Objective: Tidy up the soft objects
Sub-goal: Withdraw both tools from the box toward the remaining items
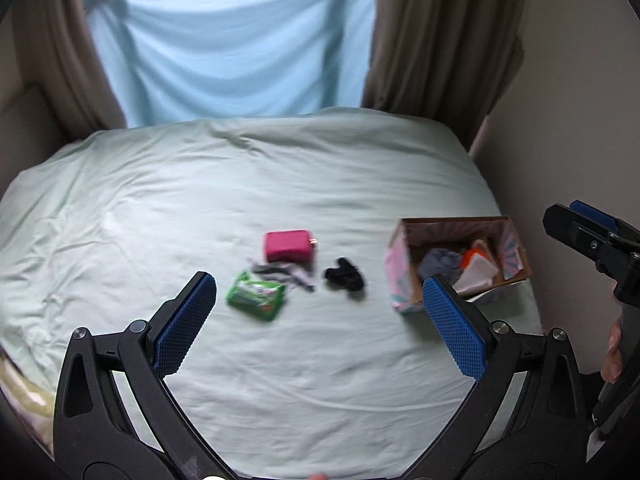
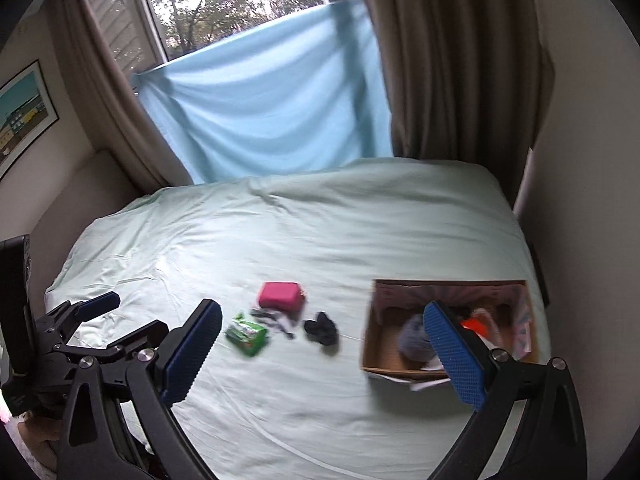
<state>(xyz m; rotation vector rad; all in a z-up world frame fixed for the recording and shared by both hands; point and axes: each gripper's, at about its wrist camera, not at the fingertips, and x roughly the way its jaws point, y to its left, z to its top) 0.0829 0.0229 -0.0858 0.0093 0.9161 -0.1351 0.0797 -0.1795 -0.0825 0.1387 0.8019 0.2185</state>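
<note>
Two handheld grippers hover above a bed (image 1: 280, 184) covered in a pale mint-green sheet, both with jaws spread wide and holding nothing. The left gripper (image 1: 320, 312) hangs over the near part of the bed, its blue textured pads (image 1: 184, 320) framing a loose cluster of soft objects on the sheet: a pink zip pouch (image 1: 289, 245), a green packet (image 1: 257, 295) that looks like tissues or wipes, a grey-and-white patterned piece of fabric (image 1: 286, 272) lying between them and touching both, and a black crumpled fabric item (image 1: 345, 279), possibly a sock, just to the right and apart from the rest. Further right near the bed's edge sits an open cardboard box (image 1: 400, 276) with pastel-patterned sides, already holding a grey-blue cloth (image 1: 440, 261), an orange item (image 1: 470, 260) and white fabric (image 1: 478, 274). The right gripper (image 2: 322, 344) floats over the same area, its right pad in front of the box. Beyond the bed, a light blue sheet (image 2: 272, 100) hangs across the window (image 2: 236, 0) between brown curtains (image 2: 452, 60); a framed picture (image 2: 22, 112) hangs on the left wall.
</note>
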